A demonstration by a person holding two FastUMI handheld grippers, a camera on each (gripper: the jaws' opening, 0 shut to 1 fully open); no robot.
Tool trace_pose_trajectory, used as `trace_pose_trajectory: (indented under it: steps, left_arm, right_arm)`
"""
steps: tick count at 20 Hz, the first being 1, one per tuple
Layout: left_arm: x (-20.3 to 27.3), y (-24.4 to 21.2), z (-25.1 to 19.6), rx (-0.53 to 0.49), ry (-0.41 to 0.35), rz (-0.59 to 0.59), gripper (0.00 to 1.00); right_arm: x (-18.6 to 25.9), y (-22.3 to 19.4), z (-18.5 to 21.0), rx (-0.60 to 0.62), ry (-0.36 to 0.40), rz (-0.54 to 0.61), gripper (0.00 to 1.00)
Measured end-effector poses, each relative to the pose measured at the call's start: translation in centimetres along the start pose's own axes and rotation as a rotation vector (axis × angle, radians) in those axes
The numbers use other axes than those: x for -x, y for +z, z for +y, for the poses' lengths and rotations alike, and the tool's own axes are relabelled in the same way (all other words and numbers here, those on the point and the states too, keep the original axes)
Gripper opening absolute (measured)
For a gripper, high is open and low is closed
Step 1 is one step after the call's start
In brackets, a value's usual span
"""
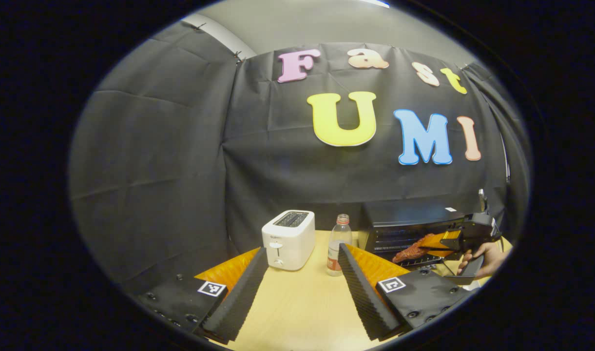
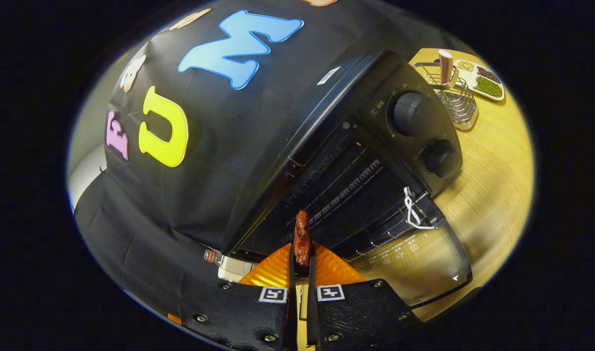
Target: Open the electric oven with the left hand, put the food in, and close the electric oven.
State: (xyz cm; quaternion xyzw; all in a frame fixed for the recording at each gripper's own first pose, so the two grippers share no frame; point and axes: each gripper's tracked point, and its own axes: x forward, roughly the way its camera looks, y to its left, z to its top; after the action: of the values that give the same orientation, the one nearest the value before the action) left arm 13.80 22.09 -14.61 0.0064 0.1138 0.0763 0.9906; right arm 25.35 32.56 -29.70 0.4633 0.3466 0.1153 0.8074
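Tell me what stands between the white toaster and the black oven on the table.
In the left gripper view, a clear plastic bottle stands upright on the table between the toaster and the oven.

Right tongs holding the food up at the open oven

The right tongs [image 2: 302,261] are pinched tight on a reddish-brown piece of food [image 2: 302,239], which sticks up between the two fingers right in front of the black electric oven [image 2: 355,161]. The oven's glass door [image 2: 419,258] is dropped open, with a white cord [image 2: 414,212] tied at its handle, and you can see the wire rack [image 2: 346,192] inside. Two round knobs [image 2: 426,131] sit on the oven's front panel. Past the oven on the wooden counter [image 2: 492,170] there's a wire holder [image 2: 455,100] with a cup in it, then a tray of beans [image 2: 482,80]. A bottle [image 2: 226,263] pokes out just left of the tongs.
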Motion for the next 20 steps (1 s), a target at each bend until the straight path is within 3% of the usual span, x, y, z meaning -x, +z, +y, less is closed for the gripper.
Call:
trace_pose_trajectory:
  steps: [6,7,9,10,11,12,13,15,20]
  left_arm:
    - [-0.6,-0.3,-0.3,-0.015,-0.013,0.011,0.98]
    - [-0.7,-0.4,-0.4,-0.015,-0.015,0.013,0.95]
    - [-0.8,-0.6,-0.8,-0.019,-0.022,0.015,0.99]
    - [-0.8,-0.7,-1.1,-0.021,-0.026,0.016,1.00]
    - [-0.9,-0.8,-1.4,-0.022,-0.030,0.018,1.00]
    - [-1.0,-1.0,-1.8,-0.022,-0.034,0.023,1.00]
    - [-0.9,-1.2,-2.3,-0.021,-0.040,0.031,1.00]
    - [-0.7,-1.5,-3.7,-0.017,-0.066,0.038,1.00]
    - [-0.3,-1.4,-8.4,-0.013,-0.143,0.037,1.00]
  right_arm:
    - [-1.9,1.4,-0.8,-0.036,-0.005,-0.041,0.12]
    - [-2.1,1.6,-1.4,-0.022,-0.025,-0.045,0.12]
    - [-2.0,2.1,-3.2,0.036,-0.098,-0.071,0.17]
    - [-1.8,2.3,-3.6,0.053,-0.109,-0.073,0.40]
    - [-1.4,2.7,-3.8,0.072,-0.120,-0.080,0.57]
    - [-0.9,3.1,-3.6,0.091,-0.114,-0.088,0.62]
    - [-0.6,3.2,-3.5,0.109,-0.120,-0.089,0.76]
    - [0.7,4.1,-4.2,0.184,-0.161,-0.110,0.97]
    - [5.8,5.0,-4.3,0.319,-0.185,-0.100,0.98]
